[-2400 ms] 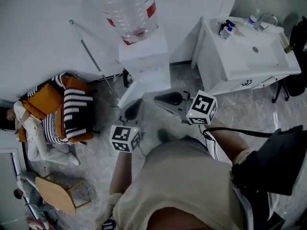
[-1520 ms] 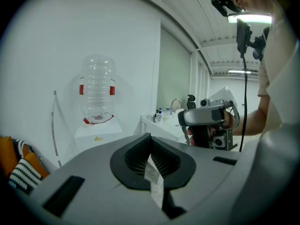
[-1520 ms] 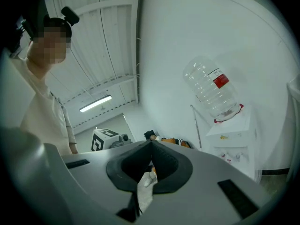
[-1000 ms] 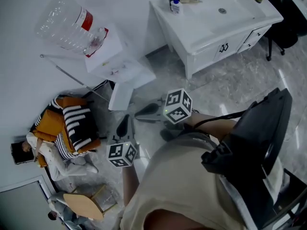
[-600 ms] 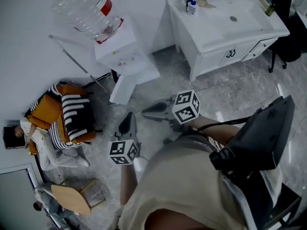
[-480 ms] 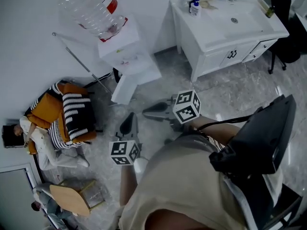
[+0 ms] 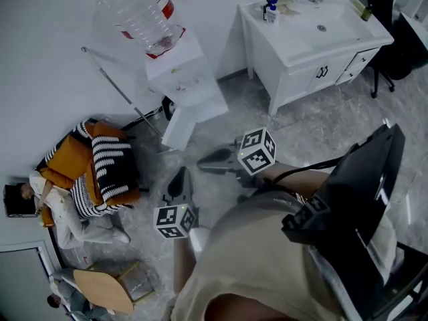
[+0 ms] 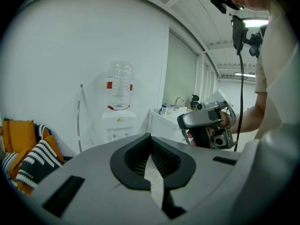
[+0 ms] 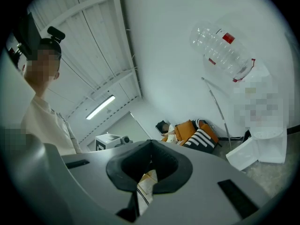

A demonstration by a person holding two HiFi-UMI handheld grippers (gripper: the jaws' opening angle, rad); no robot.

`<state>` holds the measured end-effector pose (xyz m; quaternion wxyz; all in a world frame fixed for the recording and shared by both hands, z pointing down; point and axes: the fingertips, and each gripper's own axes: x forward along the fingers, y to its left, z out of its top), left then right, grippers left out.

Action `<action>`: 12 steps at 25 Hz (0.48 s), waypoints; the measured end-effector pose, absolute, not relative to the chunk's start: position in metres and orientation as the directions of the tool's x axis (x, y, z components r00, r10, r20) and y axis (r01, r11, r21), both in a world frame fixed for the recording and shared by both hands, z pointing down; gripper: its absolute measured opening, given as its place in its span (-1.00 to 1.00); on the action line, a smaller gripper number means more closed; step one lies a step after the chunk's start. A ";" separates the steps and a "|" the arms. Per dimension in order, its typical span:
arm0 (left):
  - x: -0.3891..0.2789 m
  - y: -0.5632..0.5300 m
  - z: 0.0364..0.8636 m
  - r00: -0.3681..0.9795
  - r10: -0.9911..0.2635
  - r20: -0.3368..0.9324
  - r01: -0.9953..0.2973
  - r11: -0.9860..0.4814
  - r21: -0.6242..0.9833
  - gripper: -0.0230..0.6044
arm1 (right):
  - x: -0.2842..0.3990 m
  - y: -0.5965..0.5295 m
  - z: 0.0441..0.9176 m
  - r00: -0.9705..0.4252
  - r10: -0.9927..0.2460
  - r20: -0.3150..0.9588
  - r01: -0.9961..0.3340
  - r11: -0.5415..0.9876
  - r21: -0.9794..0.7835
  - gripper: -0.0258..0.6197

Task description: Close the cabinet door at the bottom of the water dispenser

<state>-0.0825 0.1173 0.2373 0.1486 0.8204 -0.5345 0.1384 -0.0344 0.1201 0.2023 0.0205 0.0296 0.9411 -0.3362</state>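
The white water dispenser (image 7: 182, 80) stands against the wall with an upturned clear bottle (image 7: 140, 11) on top. At its foot the cabinet door (image 7: 179, 127) hangs open, swung out to the left. My left gripper (image 7: 179, 178) is shut and empty, low over the floor in front of the door and apart from it. My right gripper (image 7: 202, 160) is also shut and empty, just right of the left one, pointing left. The left gripper view shows its jaws (image 8: 150, 138) shut, the dispenser (image 8: 119, 123) ahead and the right gripper (image 8: 206, 124) in a hand. In the right gripper view (image 9: 151, 145) the open door (image 9: 258, 152) is at right.
A white sink cabinet (image 7: 314, 42) stands right of the dispenser. Orange and striped cushions (image 7: 100, 169) lie on the floor at left, a figure (image 7: 57, 212) beside them. A thin metal pole (image 7: 124, 92) leans on the wall. A wooden chair (image 7: 107, 287) is at lower left.
The head view has swung, so the dispenser now stands more upright and nearer the top centre. Both grippers stay shut and side by side, farther from the door than at first.
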 end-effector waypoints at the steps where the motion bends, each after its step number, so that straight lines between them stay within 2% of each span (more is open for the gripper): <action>1: -0.088 0.121 0.239 0.393 -0.835 0.384 -0.917 -0.385 0.101 -0.95 | -0.042 0.124 0.202 -0.997 0.047 -0.060 0.074 0.771 -0.633 -0.87; 5: -0.100 0.135 0.247 0.414 -0.829 0.375 -0.909 -0.394 0.133 -0.95 | -0.066 0.141 0.202 -0.997 0.066 -0.049 0.082 0.777 -0.624 -0.87; 12: -0.098 0.148 0.254 0.472 -0.808 0.352 -0.881 -0.448 0.152 -0.95 | -0.072 0.159 0.212 -1.000 0.018 -0.025 0.030 0.769 -0.639 -0.87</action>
